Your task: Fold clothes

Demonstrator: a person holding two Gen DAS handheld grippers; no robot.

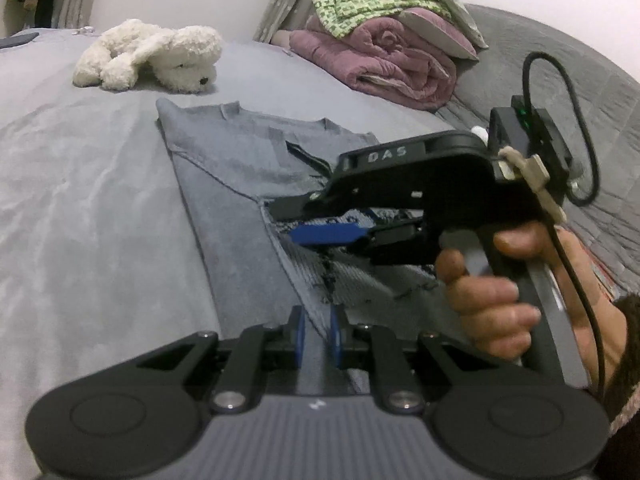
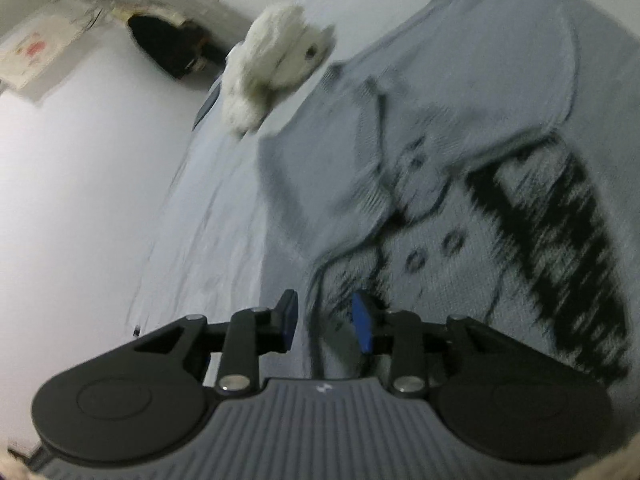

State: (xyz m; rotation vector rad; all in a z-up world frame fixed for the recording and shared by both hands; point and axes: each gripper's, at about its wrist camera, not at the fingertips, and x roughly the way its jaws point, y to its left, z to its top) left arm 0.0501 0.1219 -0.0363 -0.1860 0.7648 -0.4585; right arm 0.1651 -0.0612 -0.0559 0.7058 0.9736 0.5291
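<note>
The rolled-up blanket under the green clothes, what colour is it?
Dusty pink blanket, clearest in the left wrist view.

Sweater (image 1: 236, 184): grey knit cloth, matt, ribbed weave, black pattern knitted in.
Sheet (image 1: 88, 200): smooth grey cloth, lightly creased.
Plush toy (image 1: 152, 54), far left: white fluffy pile.
Quilt (image 1: 384, 64), far right: pink padded cloth, soft.
Left gripper (image 1: 319, 336): matt black plastic, blue pads, shiny metal pins.
Cable (image 1: 576, 152): black, slightly glossy.
</note>
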